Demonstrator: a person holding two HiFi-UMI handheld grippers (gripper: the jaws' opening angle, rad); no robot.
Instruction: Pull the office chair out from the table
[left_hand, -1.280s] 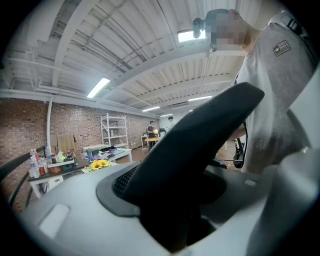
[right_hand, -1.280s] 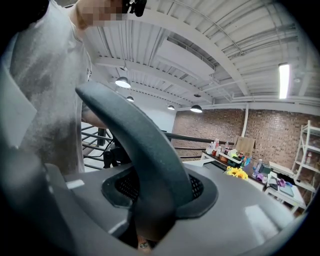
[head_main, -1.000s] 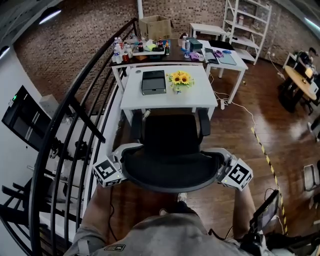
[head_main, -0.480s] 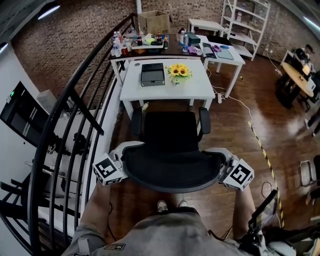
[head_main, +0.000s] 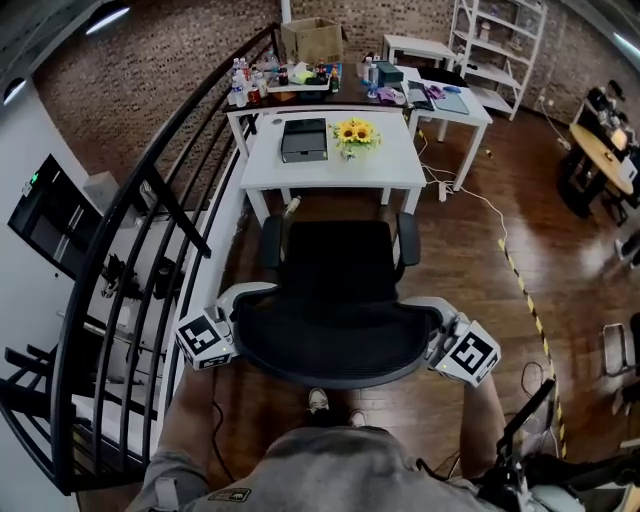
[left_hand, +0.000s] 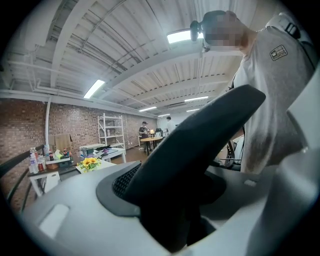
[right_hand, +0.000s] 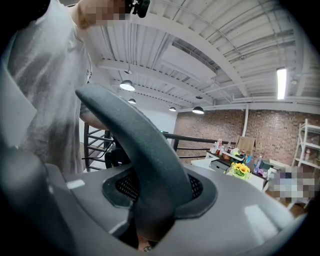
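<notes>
The black office chair (head_main: 338, 262) stands in front of the white table (head_main: 392, 172), its seat clear of the table edge. Its curved mesh backrest (head_main: 335, 345) is nearest me. My left gripper (head_main: 240, 305) is shut on the backrest's left edge, my right gripper (head_main: 438, 318) on its right edge. In the left gripper view the black backrest rim (left_hand: 195, 145) runs between the grey jaws of the left gripper (left_hand: 175, 220). The right gripper view has the rim (right_hand: 145, 150) pinched the same way by the right gripper (right_hand: 150, 220).
A black stair railing (head_main: 150, 230) runs close along the chair's left. The table holds a black box (head_main: 305, 140) and sunflowers (head_main: 352, 133). Behind it stands a cluttered desk (head_main: 290, 85). Yellow-black floor tape (head_main: 525, 300) lies to the right. My shoes (head_main: 318, 402) sit just behind the chair.
The chair has rolled back from the table towards me, and the gap between seat and table edge has widened. Both grippers came back with it, still on the backrest.
</notes>
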